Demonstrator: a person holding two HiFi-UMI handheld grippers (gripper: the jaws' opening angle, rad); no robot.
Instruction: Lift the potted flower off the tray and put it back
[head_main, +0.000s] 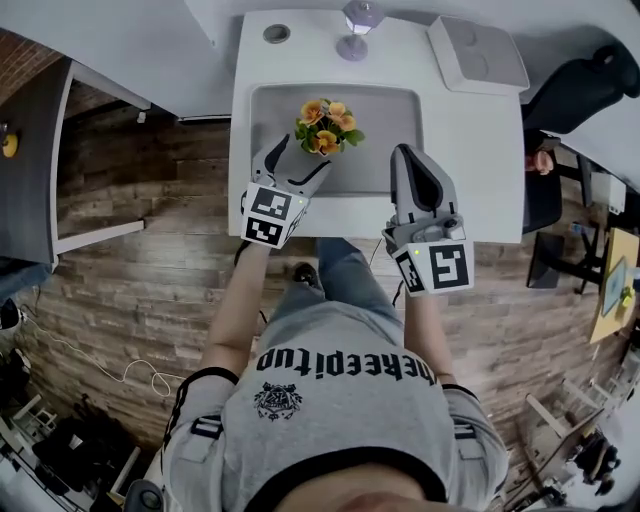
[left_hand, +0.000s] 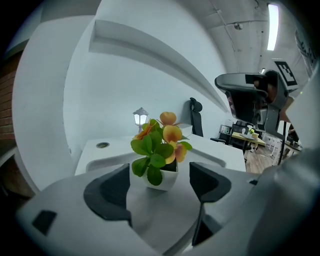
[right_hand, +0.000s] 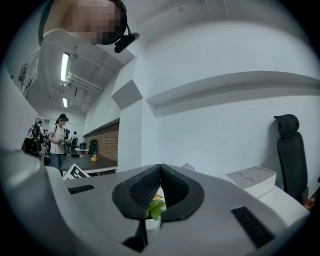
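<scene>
The potted flower (head_main: 327, 127) stands upright on the grey tray (head_main: 400, 150), so I hold my left gripper (head_main: 298, 158) wide open, framing its pot untouched for a grab, my right gripper (head_main: 406, 152) closed, empty, nearby.

- My potted flower (head_main: 327, 127): orange blooms, green leaves, white pot, upright at upper centre.
- My tray (head_main: 395, 140): grey, rectangular, flat beneath it.
</scene>
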